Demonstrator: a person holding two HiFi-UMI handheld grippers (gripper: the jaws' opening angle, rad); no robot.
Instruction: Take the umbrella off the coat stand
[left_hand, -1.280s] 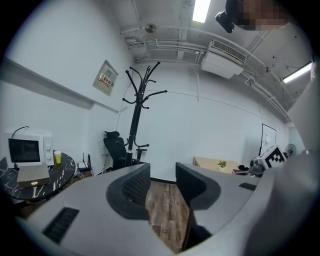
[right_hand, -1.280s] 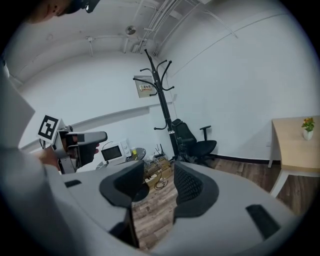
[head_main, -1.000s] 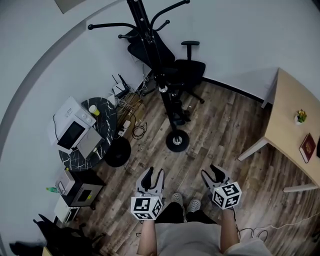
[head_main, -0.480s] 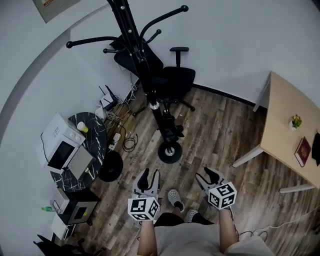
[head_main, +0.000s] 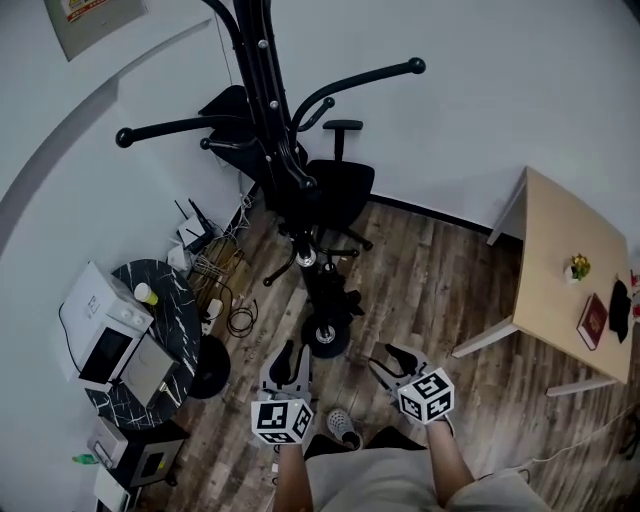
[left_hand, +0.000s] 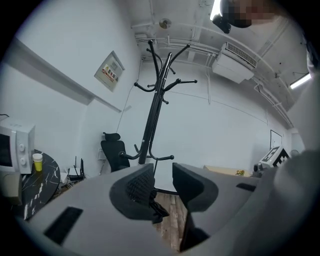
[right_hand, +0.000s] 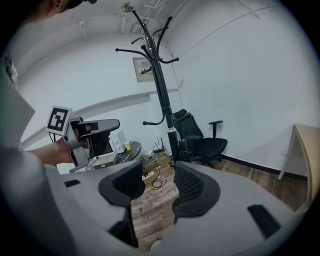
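The black coat stand (head_main: 270, 130) rises in front of me, its round base (head_main: 325, 335) on the wood floor. A black folded umbrella (head_main: 328, 292) with a silver cap (head_main: 305, 259) hangs low along the pole; the right gripper view shows it beside the pole (right_hand: 182, 145). My left gripper (head_main: 290, 358) points level at the stand (left_hand: 152, 115), short of the base, and its jaws are closing with nothing between them (left_hand: 162, 175). My right gripper (head_main: 392, 358) is open and empty (right_hand: 157, 175), to the right of the base.
A black office chair (head_main: 335, 185) stands behind the stand by the wall. At left, a round dark table (head_main: 185, 300) carries a microwave (head_main: 95, 325) and a yellow cup (head_main: 146, 293). Cables and a router (head_main: 215, 290) lie on the floor. A wooden table (head_main: 560, 270) is at right.
Both grippers and the person have moved forward toward the coat stand, which now looms larger and nearer. The left gripper's jaws stand closer together than before.
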